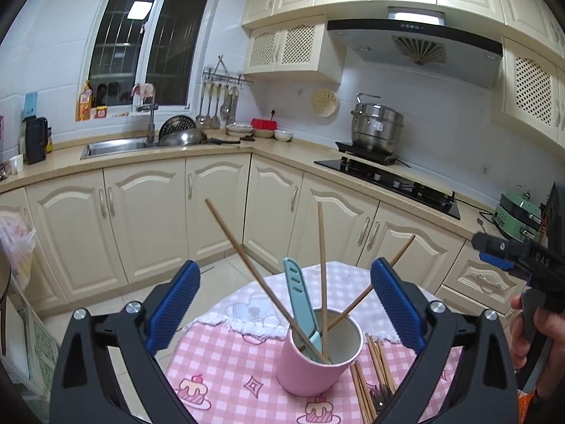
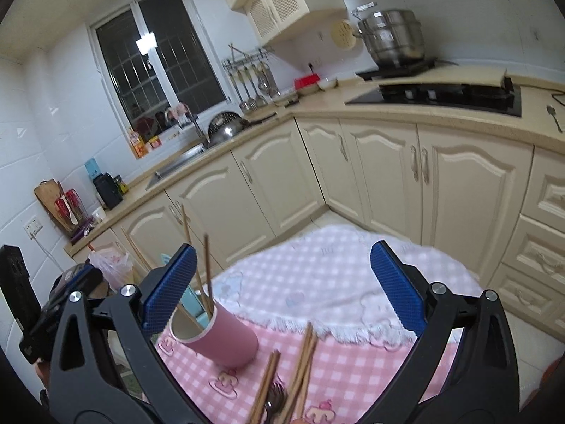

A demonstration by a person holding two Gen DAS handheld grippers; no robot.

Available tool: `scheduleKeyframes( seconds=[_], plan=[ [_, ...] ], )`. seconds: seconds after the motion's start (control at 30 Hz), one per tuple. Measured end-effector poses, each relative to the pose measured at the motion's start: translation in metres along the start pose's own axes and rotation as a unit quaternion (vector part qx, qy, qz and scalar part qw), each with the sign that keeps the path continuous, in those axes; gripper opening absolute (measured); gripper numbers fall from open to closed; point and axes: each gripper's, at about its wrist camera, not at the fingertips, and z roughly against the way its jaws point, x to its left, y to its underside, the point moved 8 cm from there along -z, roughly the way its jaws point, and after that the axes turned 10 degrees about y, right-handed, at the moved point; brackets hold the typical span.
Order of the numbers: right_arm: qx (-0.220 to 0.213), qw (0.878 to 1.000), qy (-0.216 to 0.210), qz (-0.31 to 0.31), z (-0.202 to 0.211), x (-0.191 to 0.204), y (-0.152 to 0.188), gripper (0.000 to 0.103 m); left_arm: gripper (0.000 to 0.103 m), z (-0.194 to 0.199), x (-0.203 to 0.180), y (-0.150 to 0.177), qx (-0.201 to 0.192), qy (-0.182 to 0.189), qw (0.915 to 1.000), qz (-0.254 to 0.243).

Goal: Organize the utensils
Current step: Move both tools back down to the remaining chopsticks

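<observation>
A pink cup (image 1: 310, 364) stands on the pink checked tablecloth (image 1: 226, 364). It holds three wooden chopsticks (image 1: 247, 261) and a light blue utensil (image 1: 298, 293). My left gripper (image 1: 282, 304) is open and empty, its blue pads either side of the cup and above it. Loose chopsticks (image 1: 367, 378) and a dark fork (image 1: 379, 394) lie right of the cup. In the right wrist view the cup (image 2: 226, 335) is at lower left, with loose chopsticks (image 2: 300, 367) and the fork (image 2: 273, 399) below my open, empty right gripper (image 2: 282, 296). The right gripper also shows in the left wrist view (image 1: 494, 251).
The small table stands in a kitchen with cream cabinets (image 1: 141, 219) behind it. A white towel (image 2: 317, 282) covers the table's far half. A plastic bag (image 1: 16, 247) hangs at left. A sink (image 1: 113, 146), hob (image 1: 388, 180) and steel pot (image 1: 378, 127) line the counter.
</observation>
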Motion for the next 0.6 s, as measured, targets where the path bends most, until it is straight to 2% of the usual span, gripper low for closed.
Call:
scheduleKeyframes(
  seconds=[0.47, 0.6],
  plan=[
    [0.106, 0.994, 0.040, 0.004, -0.008, -0.029, 0.065, 0.097, 0.095, -0.008, -0.027, 0.054, 0.064, 0.017, 0.9978, 0.000],
    [0.127, 0.991, 0.048, 0.011, -0.008, -0.032, 0.083, 0.097, 0.095, -0.014, -0.034, 0.076, 0.096, 0.026, 0.9951, 0.002]
  ],
)
